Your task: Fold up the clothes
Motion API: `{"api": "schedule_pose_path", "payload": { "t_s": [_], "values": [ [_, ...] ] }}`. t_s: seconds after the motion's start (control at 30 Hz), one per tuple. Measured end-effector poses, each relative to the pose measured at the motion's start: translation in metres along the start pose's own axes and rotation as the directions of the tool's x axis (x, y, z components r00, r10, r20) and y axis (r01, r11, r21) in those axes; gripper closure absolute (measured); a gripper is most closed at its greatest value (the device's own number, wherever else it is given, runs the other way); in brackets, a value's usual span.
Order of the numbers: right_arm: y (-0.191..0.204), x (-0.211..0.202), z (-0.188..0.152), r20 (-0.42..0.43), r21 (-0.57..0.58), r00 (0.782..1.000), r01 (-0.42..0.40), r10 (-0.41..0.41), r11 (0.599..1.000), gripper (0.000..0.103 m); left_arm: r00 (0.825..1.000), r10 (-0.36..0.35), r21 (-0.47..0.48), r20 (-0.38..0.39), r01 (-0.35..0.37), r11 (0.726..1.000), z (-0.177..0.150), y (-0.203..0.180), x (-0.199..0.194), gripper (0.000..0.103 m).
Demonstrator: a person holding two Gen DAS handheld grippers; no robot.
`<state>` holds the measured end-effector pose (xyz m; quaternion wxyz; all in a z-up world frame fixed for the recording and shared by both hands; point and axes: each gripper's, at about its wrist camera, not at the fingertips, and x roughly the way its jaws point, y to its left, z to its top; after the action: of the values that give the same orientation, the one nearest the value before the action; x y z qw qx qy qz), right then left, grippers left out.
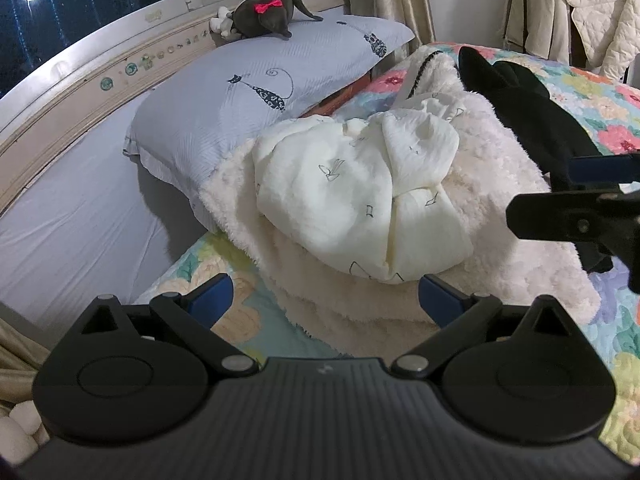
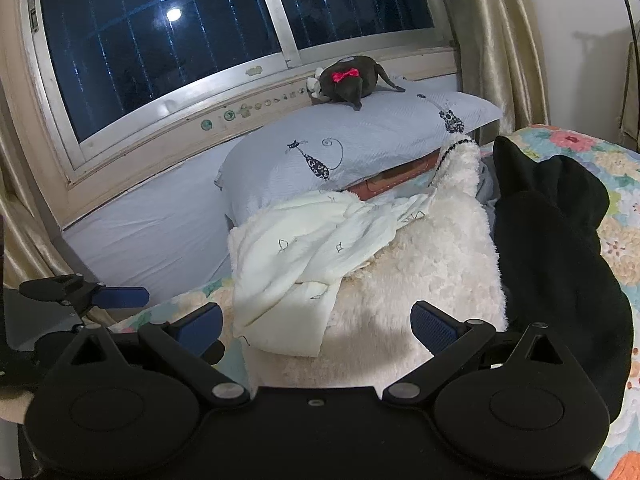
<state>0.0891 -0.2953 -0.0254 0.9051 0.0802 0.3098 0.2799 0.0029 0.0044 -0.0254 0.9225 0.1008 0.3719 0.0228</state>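
Crumpled cream garment (image 1: 352,196) atop fluffy white one (image 1: 500,184), perhaps a coat.

No readable words, brand names or numbers are showing in either view. The left gripper's body (image 1: 320,400) is carrying only a tiny pale mark at 12 o'clock on its top edge, too small to read. The round stickers (image 2: 228,115) along the window ledge are showing pictures, with no legible lettering.

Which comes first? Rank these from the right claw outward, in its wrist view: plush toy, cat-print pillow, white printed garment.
From the right claw:
1. White printed garment, just ahead, on the fluffy blanket.
2. Cat-print pillow, behind it.
3. Plush toy, atop the pillow's far end by the window.
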Motion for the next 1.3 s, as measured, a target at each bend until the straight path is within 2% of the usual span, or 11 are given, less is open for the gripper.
{"api": "schedule_pose_path", "payload": {
  "t_s": [0.33, 0.63, 0.7, 0.8, 0.9, 0.93, 0.97, 1.0, 1.07, 1.2, 1.3],
  "values": [
    [-0.013, 0.004, -0.005, 0.050, 0.034, 0.999, -0.013, 0.011, 0.999, 0.001, 0.993, -0.074, -0.132, 0.089, 0.086, 0.988, 0.009, 0.027, 0.019, 0.002],
    [-0.024, 0.006, -0.010, 0.162, -0.008, 0.987, -0.024, 0.025, 1.000, 0.001, 0.993, -0.051, -0.099, 0.102, 0.061, 0.993, 0.027, 0.026, 0.070, 0.006],
    [-0.025, 0.008, -0.012, 0.176, -0.022, 0.984, -0.023, 0.026, 0.999, 0.001, 0.993, -0.052, -0.091, 0.110, 0.062, 0.994, 0.032, 0.026, 0.082, 0.002],
    [-0.029, 0.014, -0.014, 0.174, -0.035, 0.984, -0.020, 0.026, 0.999, 0.001, 0.995, -0.040, -0.117, 0.094, 0.051, 0.992, 0.037, 0.027, 0.104, 0.000],
    [-0.036, 0.021, -0.017, 0.163, -0.022, 0.986, -0.019, 0.022, 1.000, 0.001, 0.995, -0.088, -0.188, 0.055, 0.097, 0.977, 0.040, 0.030, 0.122, 0.002],
    [-0.038, 0.023, -0.018, 0.158, -0.016, 0.987, -0.018, 0.020, 1.000, 0.001, 0.993, -0.106, -0.216, 0.056, 0.116, 0.969, 0.040, 0.032, 0.124, 0.007],
    [-0.041, 0.025, -0.020, 0.153, -0.009, 0.988, -0.014, 0.015, 1.000, 0.001, 0.988, -0.132, -0.239, 0.076, 0.146, 0.960, 0.040, 0.034, 0.125, 0.028],
    [-0.043, 0.025, -0.022, 0.151, -0.007, 0.988, -0.009, 0.010, 1.000, 0.001, 0.982, -0.164, -0.261, 0.095, 0.184, 0.948, 0.040, 0.036, 0.125, 0.067],
    [-0.048, 0.026, -0.024, 0.148, -0.003, 0.989, 0.001, 0.000, 1.000, 0.001, 0.974, -0.203, -0.274, 0.099, 0.223, 0.935, 0.043, 0.037, 0.125, 0.089],
    [-0.057, 0.026, -0.025, 0.150, 0.015, 0.989, 0.011, -0.013, 1.000, 0.001, 0.976, -0.155, -0.203, 0.150, 0.184, 0.962, 0.039, 0.030, 0.110, 0.096],
    [-0.059, 0.025, -0.026, 0.151, 0.013, 0.988, 0.018, -0.020, 1.000, 0.001, 0.964, -0.162, -0.152, 0.213, 0.197, 0.968, 0.038, 0.023, 0.090, 0.099]
  ]
}}
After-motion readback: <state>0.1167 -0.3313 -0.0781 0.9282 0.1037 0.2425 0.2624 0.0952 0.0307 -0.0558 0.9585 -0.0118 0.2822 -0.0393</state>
